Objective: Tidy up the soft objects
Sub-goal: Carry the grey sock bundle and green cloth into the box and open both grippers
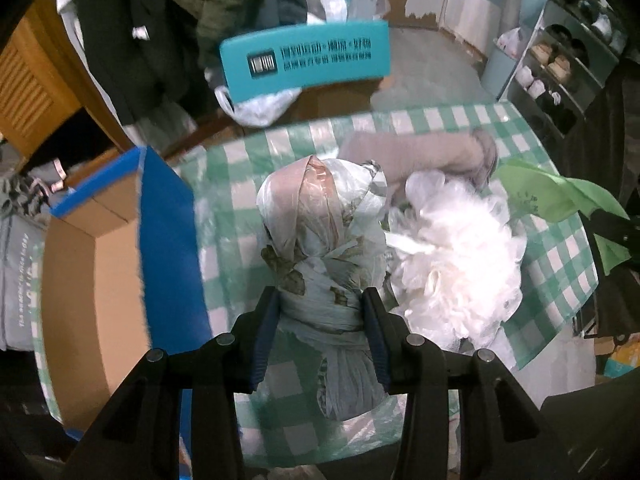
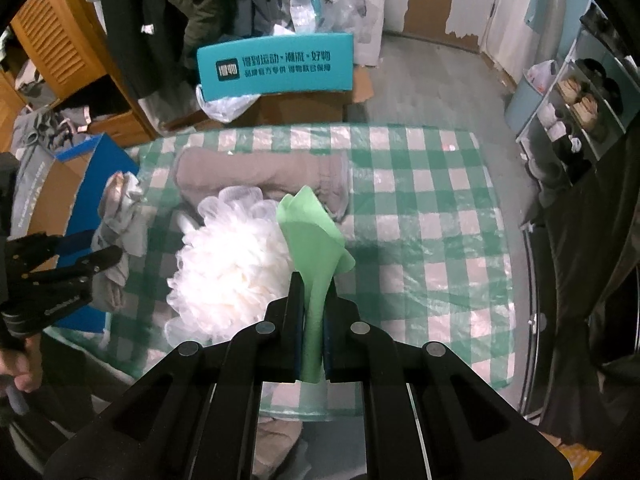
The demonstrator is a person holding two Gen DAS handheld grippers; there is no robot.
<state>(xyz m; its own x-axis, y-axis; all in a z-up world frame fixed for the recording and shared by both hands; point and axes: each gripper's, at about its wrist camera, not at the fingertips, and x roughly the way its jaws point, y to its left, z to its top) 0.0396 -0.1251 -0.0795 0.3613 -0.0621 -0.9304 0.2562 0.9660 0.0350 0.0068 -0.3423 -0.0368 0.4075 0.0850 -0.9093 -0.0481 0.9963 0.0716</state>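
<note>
Knotted scarf bundle (image 1: 320, 240) clamped in left tongs (image 1: 323, 300), green cloth (image 2: 314, 240) pinched in right tongs (image 2: 313, 284).

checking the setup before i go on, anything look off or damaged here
On the table nothing is spilled or broken. The odd spot is behind it: the far wall has paint peeled off in big brown patches. Both tongs hold soft items: the left tongs a knotted bundle, the right tongs a green cloth.
</note>
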